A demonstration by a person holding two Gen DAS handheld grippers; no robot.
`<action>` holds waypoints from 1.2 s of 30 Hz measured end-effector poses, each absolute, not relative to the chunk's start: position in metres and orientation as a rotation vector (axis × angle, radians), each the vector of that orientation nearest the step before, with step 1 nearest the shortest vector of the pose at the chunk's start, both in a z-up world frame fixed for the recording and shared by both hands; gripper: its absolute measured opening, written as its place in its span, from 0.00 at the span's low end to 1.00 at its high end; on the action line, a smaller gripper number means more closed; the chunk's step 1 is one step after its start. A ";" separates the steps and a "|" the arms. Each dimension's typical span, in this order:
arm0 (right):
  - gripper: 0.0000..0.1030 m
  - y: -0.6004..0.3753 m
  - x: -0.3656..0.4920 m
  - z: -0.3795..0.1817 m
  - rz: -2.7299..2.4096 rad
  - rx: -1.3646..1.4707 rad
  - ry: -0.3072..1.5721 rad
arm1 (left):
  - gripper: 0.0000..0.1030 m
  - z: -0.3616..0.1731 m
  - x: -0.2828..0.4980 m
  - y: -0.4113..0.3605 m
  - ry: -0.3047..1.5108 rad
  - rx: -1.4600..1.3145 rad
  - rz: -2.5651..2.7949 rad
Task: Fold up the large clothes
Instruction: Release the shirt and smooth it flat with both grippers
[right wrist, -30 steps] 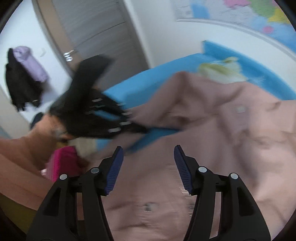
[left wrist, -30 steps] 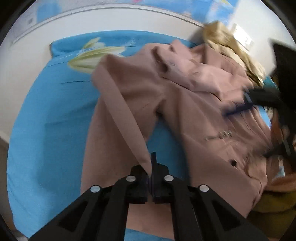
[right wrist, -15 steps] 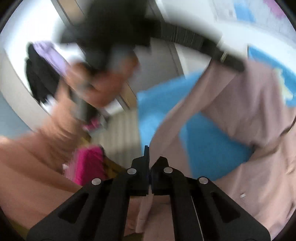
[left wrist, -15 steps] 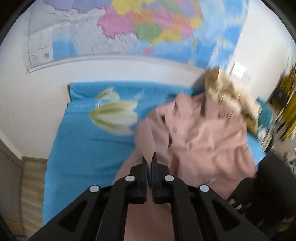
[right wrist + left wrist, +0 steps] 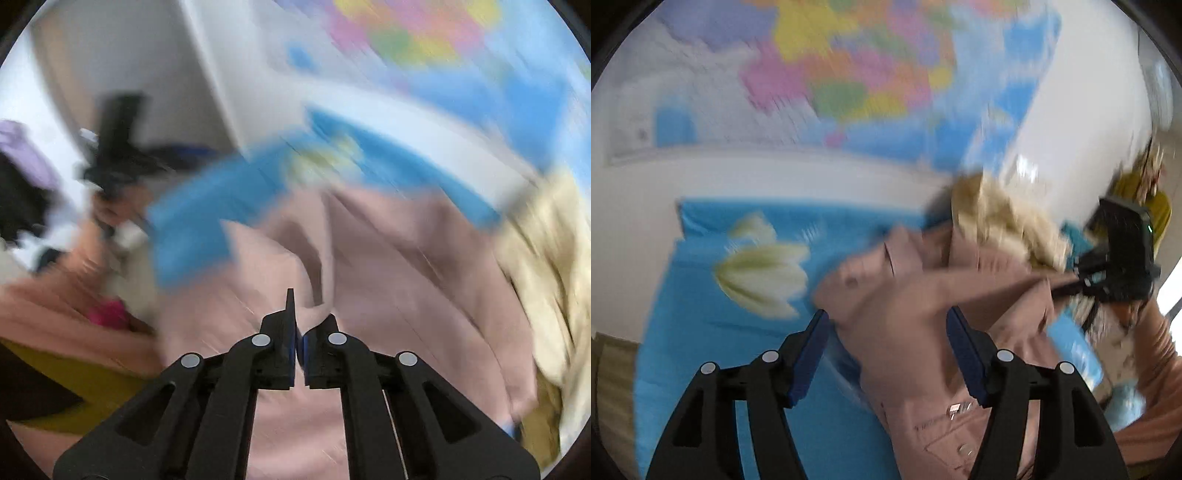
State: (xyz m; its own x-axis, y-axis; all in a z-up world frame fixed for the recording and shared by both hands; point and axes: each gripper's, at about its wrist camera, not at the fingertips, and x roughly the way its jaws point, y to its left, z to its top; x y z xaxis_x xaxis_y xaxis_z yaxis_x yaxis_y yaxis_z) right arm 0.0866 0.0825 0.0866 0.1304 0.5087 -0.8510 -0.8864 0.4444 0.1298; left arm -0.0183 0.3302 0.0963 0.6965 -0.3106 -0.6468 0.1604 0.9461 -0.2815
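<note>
bare blue sheet (image 5: 701, 332) left, beige heap (image 5: 1004, 229) right

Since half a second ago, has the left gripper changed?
Yes. The left gripper has opened its jaws and released the pink coat, which lies on the blue bed.

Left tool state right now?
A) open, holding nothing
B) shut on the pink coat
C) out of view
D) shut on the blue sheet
A: in the left wrist view the left tool has its fingers spread wide with nothing pinched between them; the pink coat lies beyond them on the blue sheet.
</note>
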 end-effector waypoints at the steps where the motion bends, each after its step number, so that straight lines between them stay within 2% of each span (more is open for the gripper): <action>1: 0.10 0.070 0.096 0.070 1.011 -0.479 1.041 | 0.61 0.083 -0.011 0.320 0.792 -0.181 -0.262; 2: 0.16 0.058 0.104 0.044 0.925 -0.519 1.103 | 0.61 0.068 -0.004 0.310 0.832 -0.150 -0.255; 4: 0.74 0.040 0.113 0.018 0.811 -0.531 1.145 | 0.61 0.044 0.003 0.300 0.884 -0.124 -0.255; 5: 0.76 0.027 0.116 0.007 0.743 -0.527 1.135 | 0.61 0.035 0.007 0.298 0.908 -0.128 -0.254; 8: 0.75 0.000 0.112 0.003 0.832 -0.363 1.110 | 0.62 0.015 0.019 0.292 0.957 -0.116 -0.217; 10: 0.87 -0.012 0.100 0.005 0.866 -0.328 1.055 | 0.62 0.010 0.023 0.291 0.966 -0.091 -0.187; 11: 0.91 -0.016 0.094 0.005 0.898 -0.318 1.035 | 0.62 0.009 0.025 0.291 0.970 -0.089 -0.186; 16: 0.90 -0.018 0.061 -0.018 0.899 -0.406 0.951 | 0.62 0.004 0.036 0.283 0.969 -0.074 -0.164; 17: 0.83 -0.019 0.061 -0.025 0.885 -0.433 0.938 | 0.62 0.002 0.038 0.282 0.973 -0.070 -0.155; 18: 0.65 -0.016 0.058 -0.034 0.869 -0.463 0.928 | 0.62 0.002 0.041 0.280 0.976 -0.074 -0.152; 19: 0.41 -0.015 0.057 -0.039 0.886 -0.452 0.948 | 0.62 0.000 0.043 0.280 0.979 -0.077 -0.149; 20: 0.33 -0.015 0.055 -0.041 0.901 -0.427 0.965 | 0.62 -0.001 0.046 0.279 0.980 -0.076 -0.141; 21: 0.13 -0.015 0.057 -0.039 0.902 -0.384 0.970 | 0.58 -0.003 0.047 0.278 0.982 -0.071 -0.132; 22: 0.06 -0.018 0.058 -0.033 0.911 -0.346 0.968 | 0.53 -0.003 0.048 0.277 0.978 -0.064 -0.119; 23: 0.06 -0.021 0.059 -0.025 0.911 -0.308 0.953 | 0.42 -0.003 0.049 0.277 0.975 -0.062 -0.109; 25: 0.06 -0.040 0.061 0.012 0.918 -0.164 0.889 | 0.27 0.001 0.049 0.275 0.962 -0.063 -0.092; 29: 0.08 -0.066 0.069 0.074 0.808 -0.053 0.753 | 0.17 0.020 0.050 0.274 0.878 -0.096 -0.074; 30: 0.23 -0.068 0.074 0.081 0.747 -0.061 0.729 | 0.16 0.022 0.051 0.274 0.865 -0.107 -0.067; 31: 0.61 -0.066 0.080 0.085 0.681 -0.081 0.712 | 0.16 0.022 0.054 0.273 0.856 -0.117 -0.055; 32: 0.77 -0.067 0.087 0.085 0.625 -0.104 0.710 | 0.16 0.021 0.058 0.272 0.856 -0.121 -0.045; 33: 0.84 -0.067 0.095 0.078 0.613 -0.106 0.720 | 0.16 0.017 0.063 0.271 0.869 -0.122 -0.032; 34: 0.78 -0.068 0.099 0.071 0.629 -0.098 0.726 | 0.17 0.010 0.069 0.270 0.892 -0.125 -0.020; 36: 0.75 -0.071 0.112 0.051 0.597 -0.101 0.778 | 0.17 -0.002 0.074 0.270 0.929 -0.129 0.006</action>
State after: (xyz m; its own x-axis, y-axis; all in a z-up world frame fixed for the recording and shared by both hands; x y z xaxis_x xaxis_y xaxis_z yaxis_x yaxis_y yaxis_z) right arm 0.1124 -0.0711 0.0510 0.5567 0.4689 -0.6857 -0.5414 0.8309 0.1286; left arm 0.0743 0.2705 -0.0020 0.5995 -0.0508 -0.7988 -0.0605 0.9923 -0.1085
